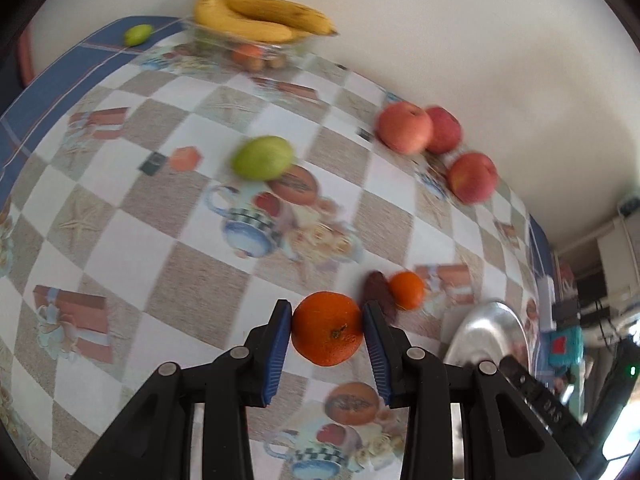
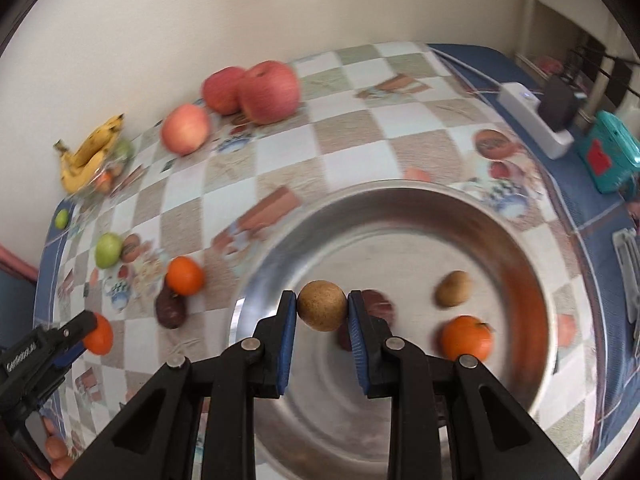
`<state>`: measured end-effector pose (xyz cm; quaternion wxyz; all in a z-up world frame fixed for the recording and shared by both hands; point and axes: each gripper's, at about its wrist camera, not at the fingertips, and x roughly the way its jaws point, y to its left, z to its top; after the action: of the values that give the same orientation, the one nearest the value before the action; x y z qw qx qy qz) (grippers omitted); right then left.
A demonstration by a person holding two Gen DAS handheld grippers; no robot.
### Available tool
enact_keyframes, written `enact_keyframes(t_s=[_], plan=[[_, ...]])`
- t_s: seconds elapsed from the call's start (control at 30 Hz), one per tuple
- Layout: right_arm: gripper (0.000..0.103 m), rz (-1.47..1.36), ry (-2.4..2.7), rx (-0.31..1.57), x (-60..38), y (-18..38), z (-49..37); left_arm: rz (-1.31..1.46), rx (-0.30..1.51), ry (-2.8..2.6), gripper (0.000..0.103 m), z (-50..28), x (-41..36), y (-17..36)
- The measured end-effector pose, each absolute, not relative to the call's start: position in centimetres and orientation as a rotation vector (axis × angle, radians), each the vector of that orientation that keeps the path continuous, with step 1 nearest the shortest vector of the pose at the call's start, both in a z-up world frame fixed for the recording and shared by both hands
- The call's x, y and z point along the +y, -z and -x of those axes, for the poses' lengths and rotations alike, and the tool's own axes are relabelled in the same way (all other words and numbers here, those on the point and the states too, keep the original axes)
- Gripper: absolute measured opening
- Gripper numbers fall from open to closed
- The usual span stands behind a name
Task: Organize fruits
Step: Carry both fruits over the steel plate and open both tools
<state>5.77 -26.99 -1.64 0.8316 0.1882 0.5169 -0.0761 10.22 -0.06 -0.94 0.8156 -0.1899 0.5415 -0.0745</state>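
A checked cloth covers the desk point(image 2: 352, 140) against a pale wall; the left hand-held gripper point(image 1: 327, 334) clamps an orange point(image 1: 327, 334), the right hand-held gripper point(image 2: 322, 312) a brown fruit point(image 2: 322, 312) above the steel bowl point(image 2: 520, 280) near the desk's blue edge

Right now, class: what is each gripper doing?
Left gripper: shut on an orange.
Right gripper: shut on a round brown fruit.

You're working at a table point(image 2: 360, 128) pushed against a plain cream wall point(image 2: 280, 8), covered in a checkered tablecloth point(image 1: 160, 216) with a blue border. On the far right, a white power strip point(image 2: 532, 116) is sitting on the cloth, and daylight is washing evenly across the wall.
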Motion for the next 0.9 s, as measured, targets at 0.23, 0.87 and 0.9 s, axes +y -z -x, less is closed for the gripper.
enact_keyframes(t_s=[0.23, 0.87, 0.9], plan=[[0.027, -0.457, 0.255, 1.087, -31.1, 1.6, -4.0, 0.272, 1.181, 0.364, 0.039, -8.6, -6.5, 0.3], [0.035, -0.470, 0.277, 1.082, -31.9, 1.5, -3.6, 0.146, 1.203, 0.626, 0.061, -6.1, -13.3, 0.1], [0.035, -0.471, 0.276, 1.081, -31.9, 1.5, -3.6, 0.141, 1.200, 0.622, 0.061, -6.0, -13.3, 0.1]])
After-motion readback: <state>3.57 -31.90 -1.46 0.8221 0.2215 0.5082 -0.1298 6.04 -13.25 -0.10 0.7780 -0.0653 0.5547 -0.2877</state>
